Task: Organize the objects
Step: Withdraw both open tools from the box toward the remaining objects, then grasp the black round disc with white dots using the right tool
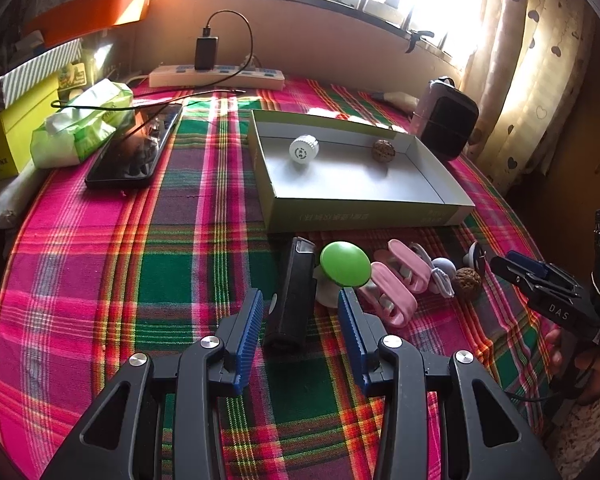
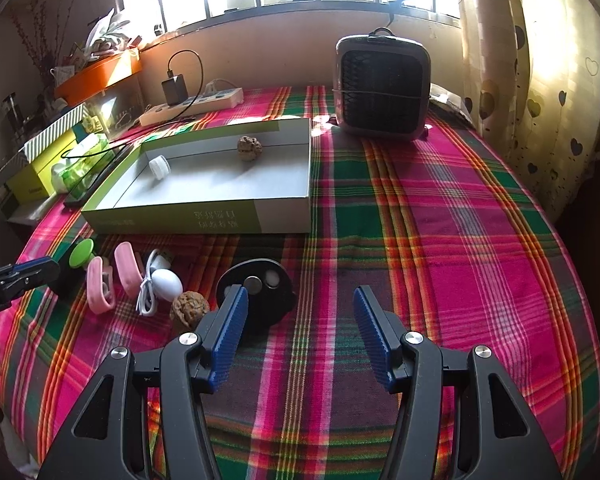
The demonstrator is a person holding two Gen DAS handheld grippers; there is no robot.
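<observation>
My left gripper (image 1: pixel 300 300) is open, and a black oblong case (image 1: pixel 294 292) lies on the cloth between its blue fingers, untouched by the pads. Just right of the case are a green round-topped knob (image 1: pixel 345 264), two pink clips (image 1: pixel 392 292), a white cable (image 1: pixel 440 280) and a walnut (image 1: pixel 468 283). My right gripper (image 2: pixel 300 296) is open over bare cloth, its left finger beside a black round disc (image 2: pixel 260 292). A walnut (image 2: pixel 189 307) and a white egg-shaped piece (image 2: pixel 166 282) lie left of the disc. The shallow box (image 2: pixel 172 220) holds a white cap (image 2: pixel 158 166) and another walnut (image 2: pixel 249 146).
A small fan heater (image 2: pixel 382 88) stands at the back right. At the back left are a power strip (image 1: pixel 216 76) with a charger, a phone (image 1: pixel 134 152), a tissue pack (image 1: pixel 80 128) and stacked boxes (image 1: pixel 16 132). A curtain hangs on the right.
</observation>
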